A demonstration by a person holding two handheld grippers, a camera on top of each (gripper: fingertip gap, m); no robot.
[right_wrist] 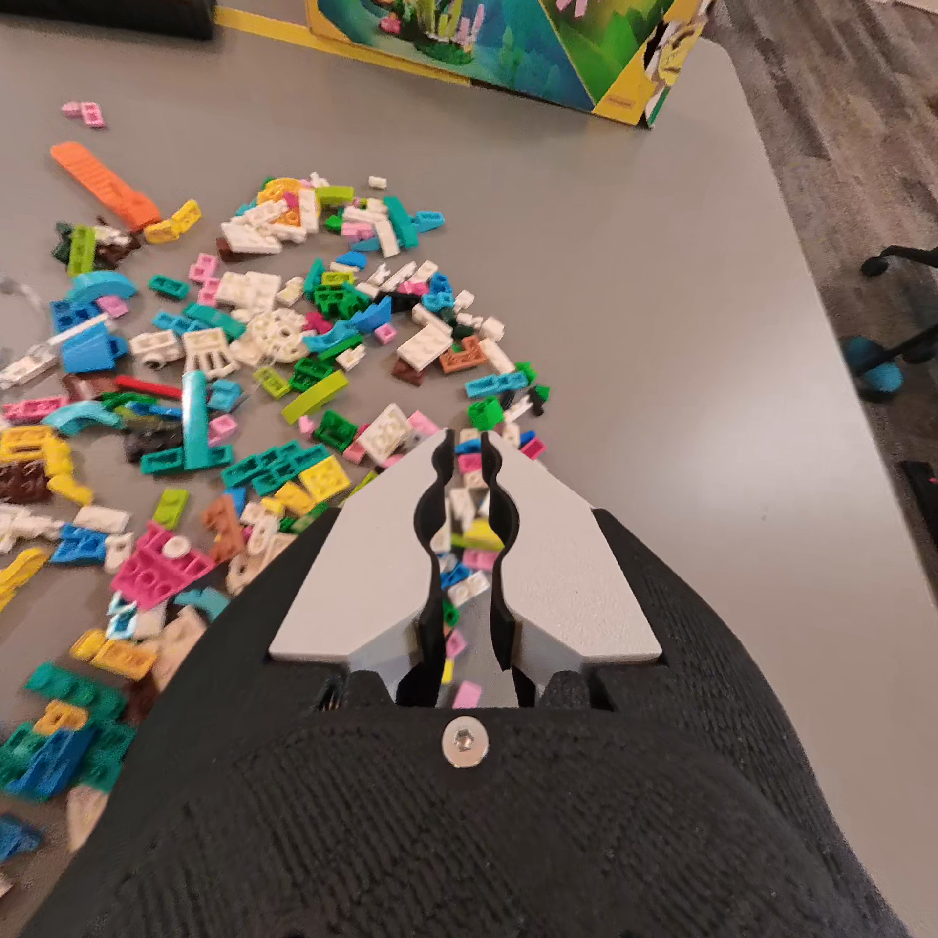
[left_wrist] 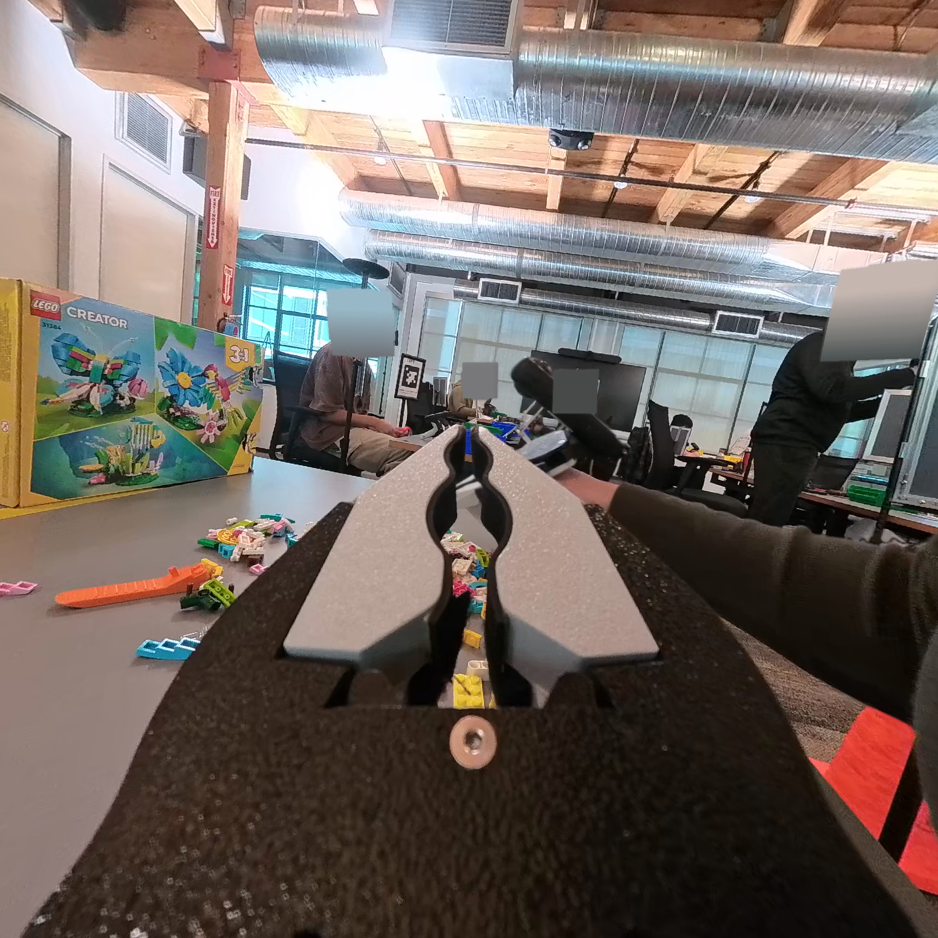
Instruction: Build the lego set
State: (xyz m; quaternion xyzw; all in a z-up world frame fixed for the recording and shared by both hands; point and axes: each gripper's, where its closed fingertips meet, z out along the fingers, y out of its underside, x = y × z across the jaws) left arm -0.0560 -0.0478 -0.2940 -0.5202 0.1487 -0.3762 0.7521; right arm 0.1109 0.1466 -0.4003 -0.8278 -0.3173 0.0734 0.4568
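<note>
Loose Lego pieces point(left_wrist: 243, 538) of many colours lie spread over the grey table point(left_wrist: 76, 710). In the right wrist view the same pile point(right_wrist: 284, 330) fills the left and middle. My left gripper point(left_wrist: 469, 434) is raised and tilted up over the pile, its tips almost touching, with nothing between them. My right gripper point(right_wrist: 466, 439) hovers over the right edge of the pile, pointing down, jaws a narrow gap apart and empty. Pink, white and blue pieces show through the gap. The right gripper also shows in the left wrist view point(left_wrist: 545, 446), held by a hand with a dark sleeve.
An orange brick separator point(left_wrist: 127, 591) lies left of the pile point(right_wrist: 106, 185). The set's box point(left_wrist: 137, 401) stands at the table's far edge point(right_wrist: 507, 45). The table's right edge point(right_wrist: 812, 314) drops to the floor, where a chair base point(right_wrist: 883, 355) stands. People sit at desks behind. The grippers' ends are close to 30 cm from one another.
</note>
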